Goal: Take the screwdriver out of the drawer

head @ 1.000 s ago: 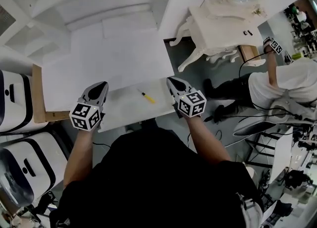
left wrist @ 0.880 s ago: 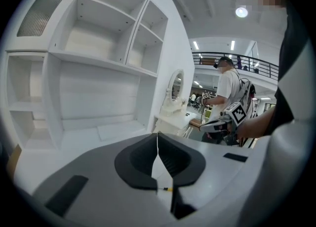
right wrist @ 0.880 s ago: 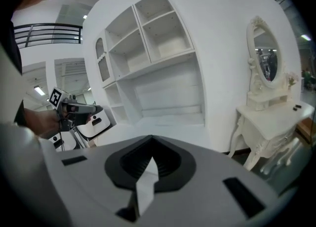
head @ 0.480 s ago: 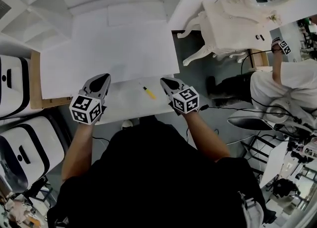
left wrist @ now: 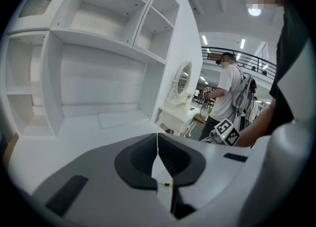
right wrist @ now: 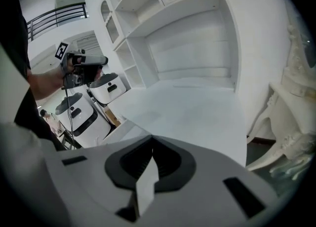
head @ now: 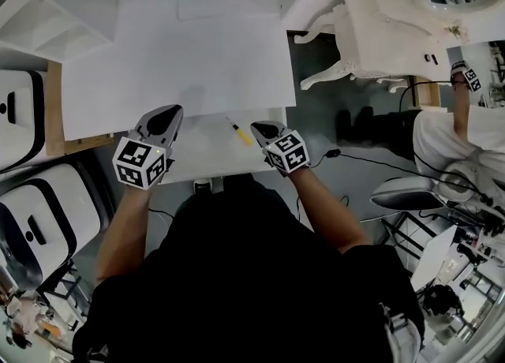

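Left gripper (head: 167, 110): jaws closed tip to tip, nothing between them, poised over the far left part of the open drawer (head: 201, 155). Right gripper (head: 260, 127): jaws likewise closed and empty, over the drawer's far right part.

The screwdriver (head: 239, 131) lies loose in the drawer between the two grippers, at 9 o'clock from the right gripper's tips and close to them, touched by neither. Its yellow handle points to 5 o'clock, its thin shaft to 11 o'clock; the tip is too small to make out. In the left gripper view only a sliver of it shows, through the gap below the closed tips.

The drawer's near edge is hidden under the operator's torso (head: 252, 275). The drawer's walls cannot be distinguished against the white desk top (head: 173, 69). A second person (head: 454, 129) at 3 o'clock is cut off by the frame.
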A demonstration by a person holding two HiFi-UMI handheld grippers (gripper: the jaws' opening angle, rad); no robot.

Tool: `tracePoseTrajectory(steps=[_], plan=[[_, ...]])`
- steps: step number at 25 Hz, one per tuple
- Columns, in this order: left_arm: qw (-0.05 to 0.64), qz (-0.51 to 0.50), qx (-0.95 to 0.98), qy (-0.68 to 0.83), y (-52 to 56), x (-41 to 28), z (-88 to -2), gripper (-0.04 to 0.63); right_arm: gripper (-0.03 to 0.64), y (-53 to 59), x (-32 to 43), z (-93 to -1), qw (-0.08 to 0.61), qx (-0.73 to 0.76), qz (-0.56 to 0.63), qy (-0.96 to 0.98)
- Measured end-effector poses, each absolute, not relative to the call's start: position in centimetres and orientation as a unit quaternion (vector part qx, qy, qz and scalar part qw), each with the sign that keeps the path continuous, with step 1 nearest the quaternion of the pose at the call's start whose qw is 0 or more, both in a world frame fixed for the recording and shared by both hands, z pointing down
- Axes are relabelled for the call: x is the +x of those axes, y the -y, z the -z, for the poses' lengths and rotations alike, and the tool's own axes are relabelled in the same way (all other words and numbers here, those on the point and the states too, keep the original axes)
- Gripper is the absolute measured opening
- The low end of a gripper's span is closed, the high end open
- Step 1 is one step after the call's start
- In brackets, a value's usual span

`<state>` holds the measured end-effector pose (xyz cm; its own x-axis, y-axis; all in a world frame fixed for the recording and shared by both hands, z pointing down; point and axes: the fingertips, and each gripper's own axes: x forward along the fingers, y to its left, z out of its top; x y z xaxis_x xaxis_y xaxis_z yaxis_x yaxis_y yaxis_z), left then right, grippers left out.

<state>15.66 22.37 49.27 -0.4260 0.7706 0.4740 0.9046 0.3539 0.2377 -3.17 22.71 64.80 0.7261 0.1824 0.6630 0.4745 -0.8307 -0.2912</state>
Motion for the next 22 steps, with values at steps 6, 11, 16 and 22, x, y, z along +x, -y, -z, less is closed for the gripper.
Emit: tracePoseTrajectory(steps=[6, 11, 16, 22], plan=[[0.145, 0.245, -0.516, 0.808, -23.1, 15.4, -50.8, 0.021, 0.018, -22.0, -3.5, -69.3, 0.239, -0.887, 0.357, 0.169], [0.148, 0.253, -0.512, 0.808, -23.5, 15.1, -51.8, 0.021, 0.029, -21.6, -3.9, -72.9, 0.245, -0.874, 0.387, 0.16], [0.15, 0.264, -0.512, 0.803, -23.5, 15.1, -53.4, 0.021, 0.053, -21.1, -4.1, -76.3, 0.252, -0.863, 0.412, 0.147], [0.154, 0.277, -0.509, 0.8, -23.6, 14.9, -55.3, 0.021, 0.078, -20.6, -3.5, -79.5, 0.251, -0.855, 0.439, 0.121]])
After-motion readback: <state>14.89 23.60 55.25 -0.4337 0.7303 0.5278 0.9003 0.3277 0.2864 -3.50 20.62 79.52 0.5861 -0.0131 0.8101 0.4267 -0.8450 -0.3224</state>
